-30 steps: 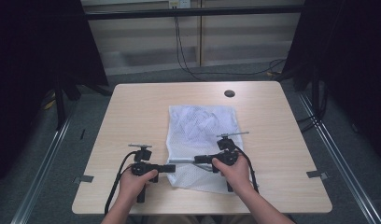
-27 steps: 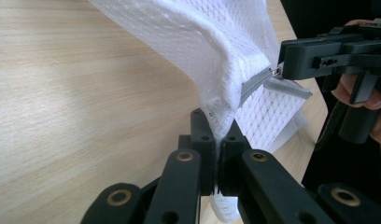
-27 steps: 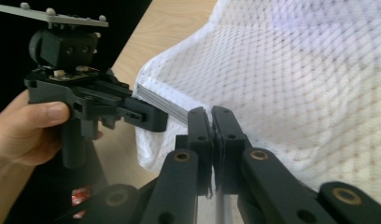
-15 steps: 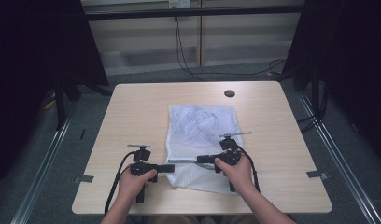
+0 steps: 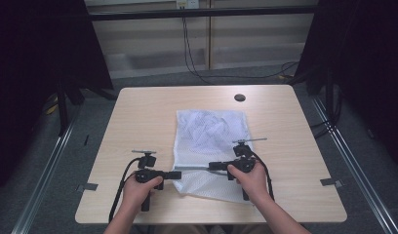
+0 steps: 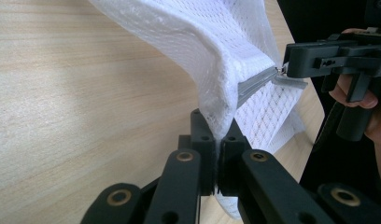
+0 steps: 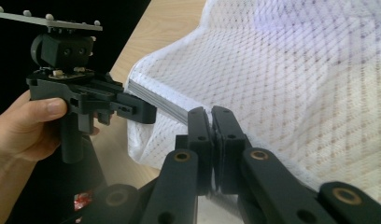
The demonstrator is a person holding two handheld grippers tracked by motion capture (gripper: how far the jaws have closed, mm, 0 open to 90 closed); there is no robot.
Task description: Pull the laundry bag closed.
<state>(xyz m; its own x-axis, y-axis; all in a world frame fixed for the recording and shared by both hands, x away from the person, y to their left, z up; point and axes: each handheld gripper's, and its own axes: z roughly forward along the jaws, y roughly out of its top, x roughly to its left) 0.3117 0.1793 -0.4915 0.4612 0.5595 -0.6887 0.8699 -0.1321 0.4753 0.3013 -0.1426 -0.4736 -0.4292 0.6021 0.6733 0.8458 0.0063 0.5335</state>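
Note:
A white mesh bag (image 5: 207,136) lies flat on the wooden table (image 5: 138,117), with a grey zipper (image 5: 194,168) running across near its front end. My left gripper (image 5: 176,174) is shut on the bag's left edge, at the zipper's end; the fabric (image 6: 235,42) rises out of its closed jaws. My right gripper (image 5: 211,166) points left and is shut on the zipper pull, with the grey zipper (image 7: 156,100) stretching from its jaws toward the left gripper (image 7: 146,112). In the left gripper view the right gripper (image 6: 284,70) meets the zipper (image 6: 256,81) at its far end.
A small dark round hole (image 5: 240,97) sits near the table's back edge. Bare tabletop lies on both sides of the bag. Black curtains and metal floor rails flank the table, and cables trail from both grippers toward the front edge.
My right gripper has crept a little to the right along the zipper line, away from the left gripper. The left gripper has held its place.

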